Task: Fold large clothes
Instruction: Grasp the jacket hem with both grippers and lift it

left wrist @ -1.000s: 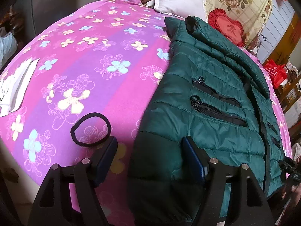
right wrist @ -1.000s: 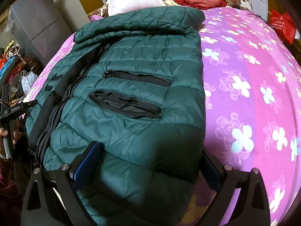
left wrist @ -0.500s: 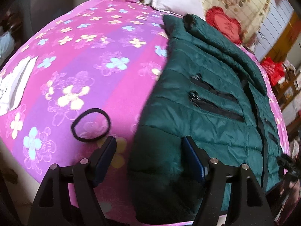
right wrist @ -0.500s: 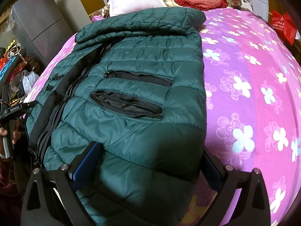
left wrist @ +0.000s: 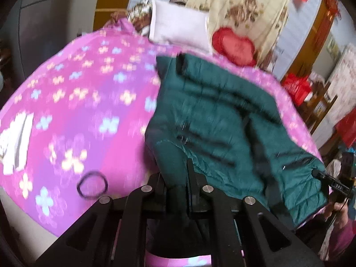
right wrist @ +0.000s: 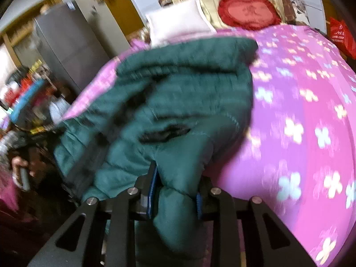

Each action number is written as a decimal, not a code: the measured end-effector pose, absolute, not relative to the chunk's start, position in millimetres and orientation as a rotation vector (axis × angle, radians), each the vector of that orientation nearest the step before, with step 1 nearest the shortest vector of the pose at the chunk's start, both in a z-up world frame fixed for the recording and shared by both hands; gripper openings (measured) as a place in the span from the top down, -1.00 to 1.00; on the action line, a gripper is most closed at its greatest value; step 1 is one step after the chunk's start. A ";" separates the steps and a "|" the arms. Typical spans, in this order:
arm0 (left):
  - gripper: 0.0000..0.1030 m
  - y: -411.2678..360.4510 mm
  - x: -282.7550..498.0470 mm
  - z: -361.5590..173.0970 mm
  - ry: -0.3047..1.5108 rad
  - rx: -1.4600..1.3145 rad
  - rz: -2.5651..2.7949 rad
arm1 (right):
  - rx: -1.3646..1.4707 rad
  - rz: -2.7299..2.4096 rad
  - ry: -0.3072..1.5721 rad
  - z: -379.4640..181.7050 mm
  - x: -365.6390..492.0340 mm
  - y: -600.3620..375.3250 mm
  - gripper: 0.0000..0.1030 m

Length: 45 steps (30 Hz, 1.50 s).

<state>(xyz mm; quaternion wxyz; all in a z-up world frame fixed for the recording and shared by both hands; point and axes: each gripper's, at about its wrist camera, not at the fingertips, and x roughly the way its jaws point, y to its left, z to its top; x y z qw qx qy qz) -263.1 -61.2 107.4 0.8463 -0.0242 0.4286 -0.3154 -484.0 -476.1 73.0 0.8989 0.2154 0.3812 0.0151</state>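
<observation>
A dark green puffer jacket [left wrist: 222, 115] lies on a bed with a pink flowered sheet [left wrist: 89, 102]. My left gripper [left wrist: 175, 178] is shut on the jacket's near hem corner and holds it raised off the sheet. In the right wrist view the same jacket [right wrist: 189, 102] bunches toward me, and my right gripper [right wrist: 175, 191] is shut on the other near hem corner, with fabric squeezed between the blue pads [right wrist: 152, 191]. Both views are motion-blurred.
A black hair band [left wrist: 92, 184] lies on the sheet left of my left gripper. White papers [left wrist: 15, 140] sit at the bed's left edge. A white pillow [left wrist: 180, 29] and red heart cushion [left wrist: 233, 44] are at the head. A grey fridge [right wrist: 73, 42] stands far left.
Both grippers were open astride the jacket's near hem; now both have shut on it and lifted, pulling the hem up and bunching the jacket. Both cameras have tilted upward.
</observation>
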 end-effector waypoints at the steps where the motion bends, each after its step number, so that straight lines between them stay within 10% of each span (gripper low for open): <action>1: 1.00 -63.6 -259.3 116.9 0.885 -0.065 -0.672 | 0.456 0.044 0.754 83.0 -484.2 -480.3 0.47; 15: 1.00 -161.9 -119.3 189.3 0.777 -0.181 -0.599 | 0.636 -0.099 0.511 160.6 -388.7 -586.7 0.48; 24: 0.93 -227.6 -2.3 119.3 0.887 -0.220 -0.466 | 0.844 -0.271 0.565 100.2 -269.0 -682.9 0.46; 30: 0.14 -198.6 -4.6 138.3 0.820 -0.281 -0.524 | 0.922 -0.282 0.639 55.4 -238.4 -705.5 0.15; 34: 0.09 -178.5 -19.4 157.0 0.761 -0.276 -0.530 | 0.882 -0.313 0.534 83.5 -266.4 -709.1 -0.72; 45: 0.09 -244.5 -51.4 138.8 0.772 -0.110 -0.561 | 0.475 -0.160 0.562 145.0 -267.2 -621.1 -0.72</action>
